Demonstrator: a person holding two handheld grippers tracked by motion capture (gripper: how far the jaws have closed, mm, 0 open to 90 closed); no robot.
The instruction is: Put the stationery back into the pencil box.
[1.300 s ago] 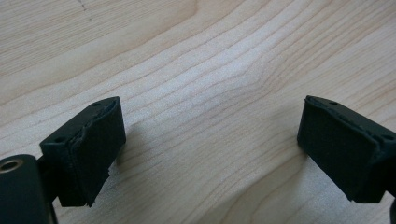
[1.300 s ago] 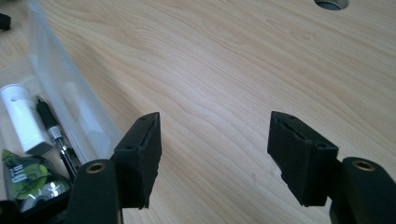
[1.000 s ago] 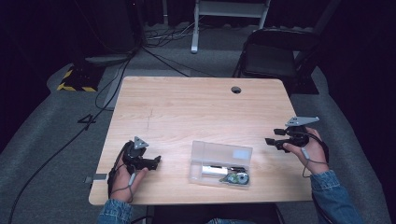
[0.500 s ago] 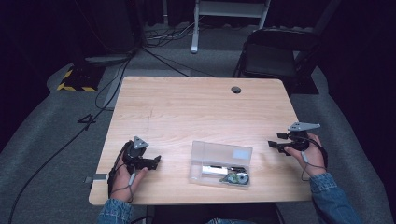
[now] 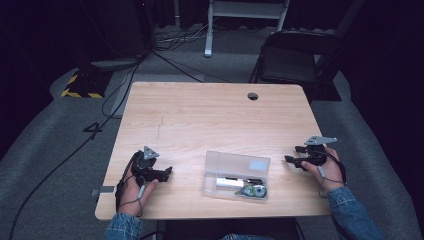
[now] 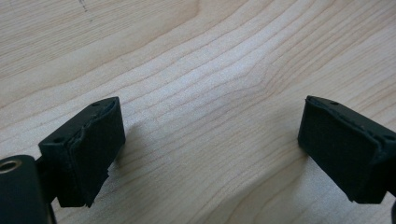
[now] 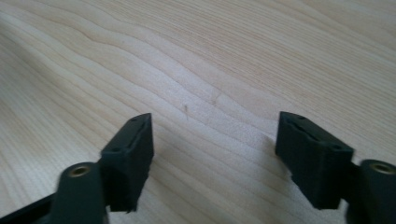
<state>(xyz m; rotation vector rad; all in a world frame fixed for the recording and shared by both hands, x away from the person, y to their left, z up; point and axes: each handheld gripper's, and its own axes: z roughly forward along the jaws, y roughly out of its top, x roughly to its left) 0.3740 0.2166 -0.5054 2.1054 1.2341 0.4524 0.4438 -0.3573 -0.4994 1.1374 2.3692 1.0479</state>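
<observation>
A clear plastic case (image 5: 236, 175) lies near the wooden table's (image 5: 210, 115) front edge, bare wood stretching behind it. The left gripper (image 5: 167, 172) rests well left of the case, jaws wide apart and empty. The right gripper (image 5: 291, 160), just right of it, has been opening, nothing between its jaws.

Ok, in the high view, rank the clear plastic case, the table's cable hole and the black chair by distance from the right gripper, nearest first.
From the right gripper:
1. clear plastic case, beside it, toward the table's middle.
2. cable hole, near the far edge.
3. black chair, beyond the table.
</observation>
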